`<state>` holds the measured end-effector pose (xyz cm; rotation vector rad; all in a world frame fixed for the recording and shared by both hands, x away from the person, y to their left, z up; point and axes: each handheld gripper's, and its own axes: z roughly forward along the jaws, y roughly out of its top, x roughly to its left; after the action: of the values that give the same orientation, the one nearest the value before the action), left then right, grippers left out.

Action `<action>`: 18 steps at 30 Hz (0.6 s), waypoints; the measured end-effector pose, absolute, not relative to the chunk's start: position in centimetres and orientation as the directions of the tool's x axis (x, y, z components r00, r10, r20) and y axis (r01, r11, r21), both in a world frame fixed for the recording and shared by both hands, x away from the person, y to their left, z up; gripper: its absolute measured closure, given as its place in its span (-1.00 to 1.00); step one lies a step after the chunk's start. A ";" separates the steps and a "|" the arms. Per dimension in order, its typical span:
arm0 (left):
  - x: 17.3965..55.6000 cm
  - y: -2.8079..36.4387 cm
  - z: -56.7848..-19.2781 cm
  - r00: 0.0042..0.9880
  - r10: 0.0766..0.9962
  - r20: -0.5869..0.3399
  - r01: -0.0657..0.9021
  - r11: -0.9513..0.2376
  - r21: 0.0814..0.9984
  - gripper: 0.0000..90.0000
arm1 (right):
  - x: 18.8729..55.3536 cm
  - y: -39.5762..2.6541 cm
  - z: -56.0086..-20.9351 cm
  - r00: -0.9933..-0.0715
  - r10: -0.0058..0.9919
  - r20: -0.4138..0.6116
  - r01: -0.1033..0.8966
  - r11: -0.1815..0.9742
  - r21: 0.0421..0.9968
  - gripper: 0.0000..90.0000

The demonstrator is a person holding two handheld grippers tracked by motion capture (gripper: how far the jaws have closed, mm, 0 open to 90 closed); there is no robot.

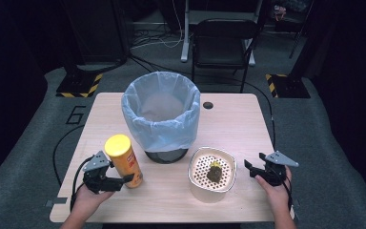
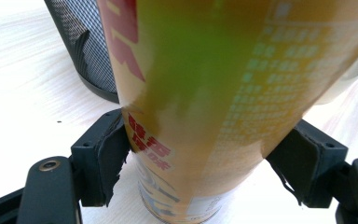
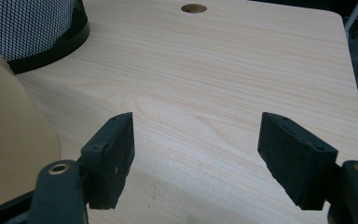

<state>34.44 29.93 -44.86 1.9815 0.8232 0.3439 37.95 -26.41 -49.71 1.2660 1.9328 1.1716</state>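
Left gripper (image 1: 116, 181) and right gripper (image 1: 253, 170): black two-jaw bodies, each topped by a grey three-cornered plate (image 1: 96, 161) and trailing a black cable (image 1: 78, 177). Jaw pads (image 2: 114, 151) are black, matte and frayed at the edges; brass-coloured screws (image 3: 58, 168) sit at the jaw bases.

Table (image 1: 238, 119) brightly lit – dark surroundings – close-up can (image 2: 205, 93) blurred.
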 end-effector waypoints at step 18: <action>33.0 30.2 -34.5 0.742 0.663 -0.097 0.392 -0.313 0.865 -0.46 | 38.0 -26.5 -49.7 -0.410 0.912 0.021 0.440 0.178 0.880 -0.40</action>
<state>33.04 30.19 -34.52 1.9435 0.8047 0.3408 37.98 -26.53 -49.75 1.2680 1.9346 1.1724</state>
